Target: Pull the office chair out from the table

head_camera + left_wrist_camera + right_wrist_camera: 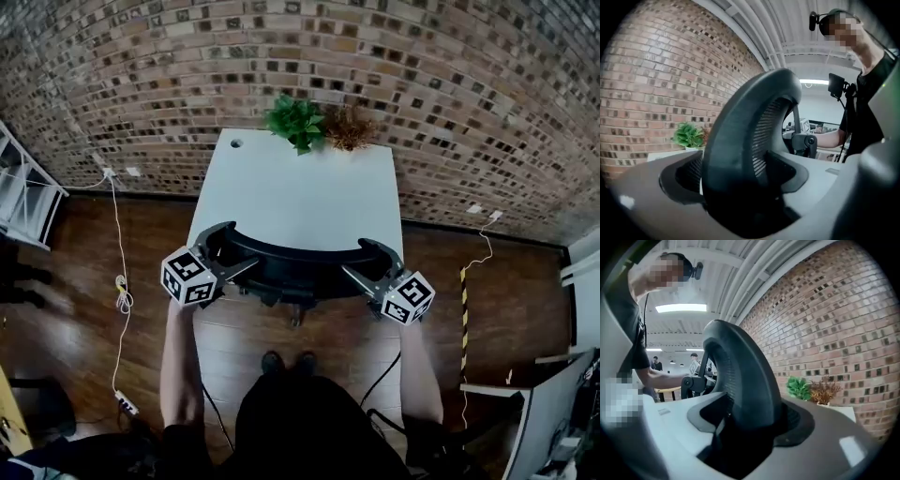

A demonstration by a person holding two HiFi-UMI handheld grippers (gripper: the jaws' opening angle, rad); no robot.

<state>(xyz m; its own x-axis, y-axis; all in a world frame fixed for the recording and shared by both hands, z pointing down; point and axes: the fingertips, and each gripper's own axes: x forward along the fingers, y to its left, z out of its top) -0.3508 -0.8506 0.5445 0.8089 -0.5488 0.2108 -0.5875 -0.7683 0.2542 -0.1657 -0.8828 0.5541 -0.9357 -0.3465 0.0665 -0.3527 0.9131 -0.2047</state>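
Observation:
The office chair's black mesh backrest (pixel 291 255) curves along the near edge of the white table (pixel 300 192), with the seat tucked under it. My left gripper (pixel 228 247) straddles the backrest's left end, its jaws closed on the rim. My right gripper (pixel 371 259) clamps the right end the same way. In the left gripper view the backrest (pixel 740 140) fills the gap between the grey jaws of the left gripper (pixel 740 192). The right gripper view shows the backrest (pixel 745 376) wedged in the right gripper (pixel 750 432).
A green plant (pixel 295 120) and a dried brown plant (pixel 349 127) stand at the table's far edge against the brick wall. A white shelf (pixel 23 202) stands at the left. A cable and power strip (pixel 127 403) lie on the wooden floor. My feet (pixel 286 361) are just behind the chair.

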